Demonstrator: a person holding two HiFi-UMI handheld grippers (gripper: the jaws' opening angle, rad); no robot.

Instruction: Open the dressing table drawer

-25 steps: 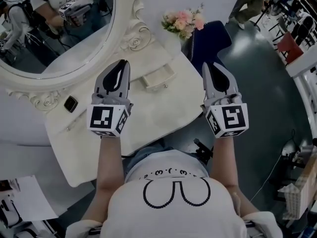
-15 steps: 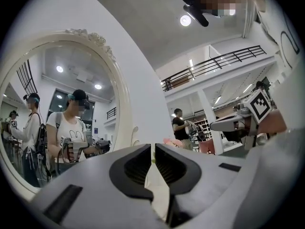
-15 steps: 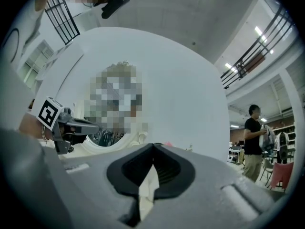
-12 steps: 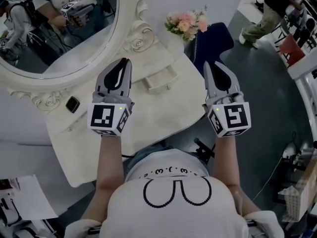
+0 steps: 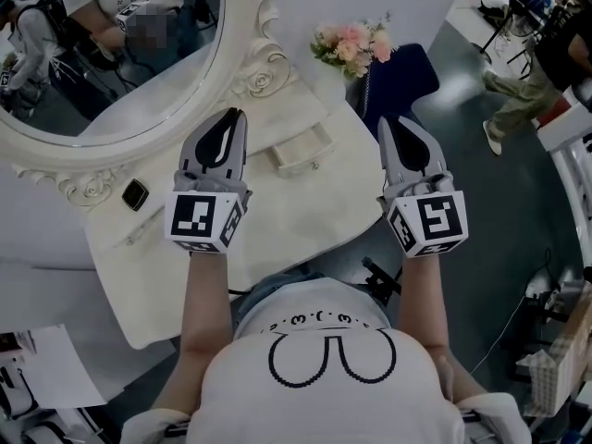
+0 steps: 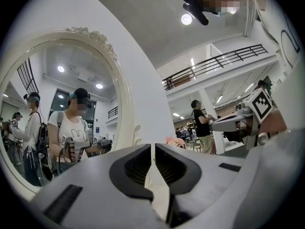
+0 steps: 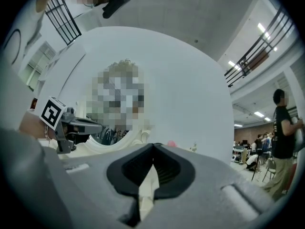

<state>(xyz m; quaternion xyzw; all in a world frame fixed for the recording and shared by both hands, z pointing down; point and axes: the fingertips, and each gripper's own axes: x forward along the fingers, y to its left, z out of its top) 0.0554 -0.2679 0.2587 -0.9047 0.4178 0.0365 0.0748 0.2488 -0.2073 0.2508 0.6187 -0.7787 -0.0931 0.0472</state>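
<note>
Sitting on the pale top of the dressing table (image 5: 277,220), close under the mirror's frame, the small cream drawer (image 5: 298,148) turns its little knob towards the person; whether it is pulled out at all is not clear from above. The left gripper (image 5: 229,120) hangs above the tabletop just to the left of the drawer, its tip near the drawer's corner but apart from it. The left gripper view shows its jaws drawn together to a thin slit with nothing between them. The right gripper (image 5: 394,124) is held off the table's right edge, over the dark floor, well apart from the drawer. Its own view shows the jaws clenched, tips meeting, empty. Both grippers point away from the person towards the wall. Behind the table the large oval mirror (image 5: 111,54) in a carved white frame reflects people standing in the room. A small dark square object (image 5: 135,194) lies on the tabletop below the frame, left of the left gripper. A bunch of pink flowers (image 5: 351,44) stands at the table's far right corner, with a dark blue chair (image 5: 400,77) just beside it. A person (image 5: 532,67) walks across the floor at the upper right.
</note>
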